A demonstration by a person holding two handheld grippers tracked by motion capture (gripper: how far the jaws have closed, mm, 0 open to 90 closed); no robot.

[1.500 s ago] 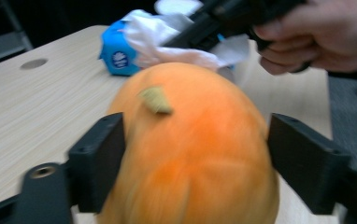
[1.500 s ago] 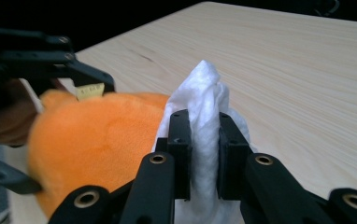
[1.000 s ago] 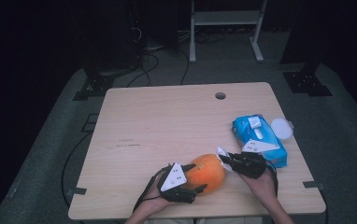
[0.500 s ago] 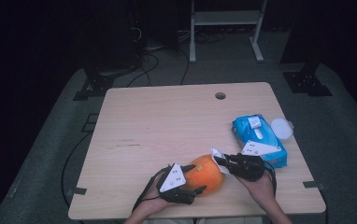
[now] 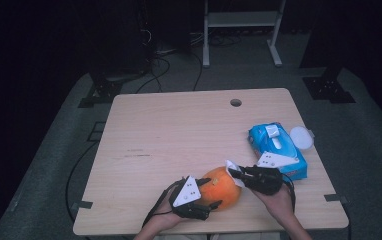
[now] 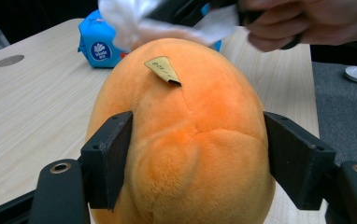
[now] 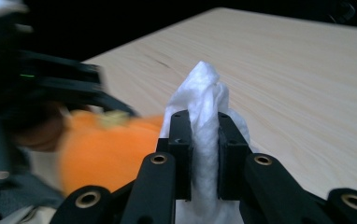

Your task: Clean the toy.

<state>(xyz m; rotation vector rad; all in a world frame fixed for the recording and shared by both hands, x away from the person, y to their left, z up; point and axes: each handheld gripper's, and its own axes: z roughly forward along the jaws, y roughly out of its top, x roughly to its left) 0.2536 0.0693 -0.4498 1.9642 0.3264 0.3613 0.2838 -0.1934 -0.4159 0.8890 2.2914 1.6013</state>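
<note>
High view: round orange plush ball (image 5: 221,188) sits on light wooden table (image 5: 179,135), near the table's front edge, right of centre. Left gripper (image 5: 206,196) w/ grey three-cornered plate clamps the ball from its left side. Right gripper (image 5: 235,173) at the ball's upper right, pinching a white crumpled tissue (image 5: 231,166) that touches the ball's top. Blue soft wipe pack (image 5: 277,148) lies just right of the ball, behind the right gripper; round white lid (image 5: 301,136) beside the pack's far end.

Left gripper view: jaws pressed on both flanks of the ball (image 6: 181,135), ball between them, resting on the table. Small tan tag (image 6: 163,69) on the ball's top. Tissue (image 6: 134,18) lies against the ball's far top; wipe pack (image 6: 97,45) beyond the ball.

Right gripper view: jaws closed tight on the tissue (image 7: 205,100), which stands up between them. Ball (image 7: 104,149) blurred, left of the tissue; contact can't be told here.
</note>
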